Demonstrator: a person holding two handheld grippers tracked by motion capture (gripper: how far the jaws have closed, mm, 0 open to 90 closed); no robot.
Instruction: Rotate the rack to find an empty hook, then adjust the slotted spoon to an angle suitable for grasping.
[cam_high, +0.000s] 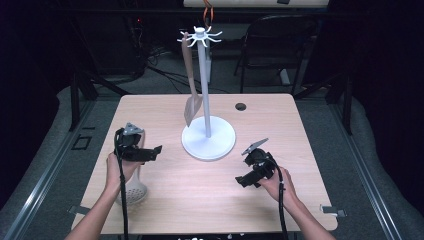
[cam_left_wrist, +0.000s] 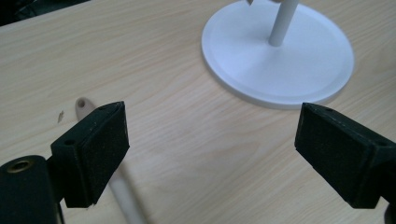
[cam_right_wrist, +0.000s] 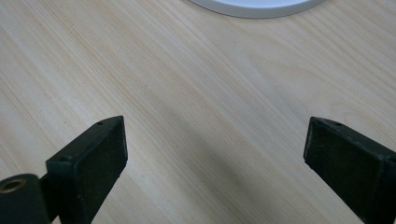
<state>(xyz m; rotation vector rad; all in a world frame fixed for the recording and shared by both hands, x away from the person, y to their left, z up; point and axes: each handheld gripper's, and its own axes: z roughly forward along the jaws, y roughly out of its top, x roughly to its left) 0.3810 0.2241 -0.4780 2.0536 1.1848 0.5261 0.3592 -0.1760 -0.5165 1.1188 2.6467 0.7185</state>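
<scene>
A: Left gripper (cam_high: 152, 152) low over the table (cam_high: 210, 200), jaws spread wide, nothing clamped between them.

B: Same wide spread in the left gripper view (cam_left_wrist: 210, 149), bare wood between the 2 black pads.

A: Slotted spoon (cam_high: 134, 190) flat on the table, bowl end behind the left jaws, toward the near edge, partly hidden under the hand (cam_high: 120, 167).

B: Pale handle of that spoon (cam_left_wrist: 122, 191) running under the left-hand jaw in the left gripper view, tip with its hang hole poking out just past that jaw. Not between the pads; touching or not, impossible to tell.

A: White rack (cam_high: 208, 135) ahead of the left jaws and off toward the right-hand pad, round base (cam_left_wrist: 280, 60) flat on the wood, post upright.

B: 1 spatula (cam_high: 191, 85) hanging from a top hook of the rack, blade down near the base.

A: Right gripper (cam_high: 245, 180) low over the table too, well apart from the spoon, jaws equally wide and empty.

B: Right gripper view (cam_right_wrist: 215, 154): plain wood between the pads, edge of the white base well ahead of the jaws.
</scene>
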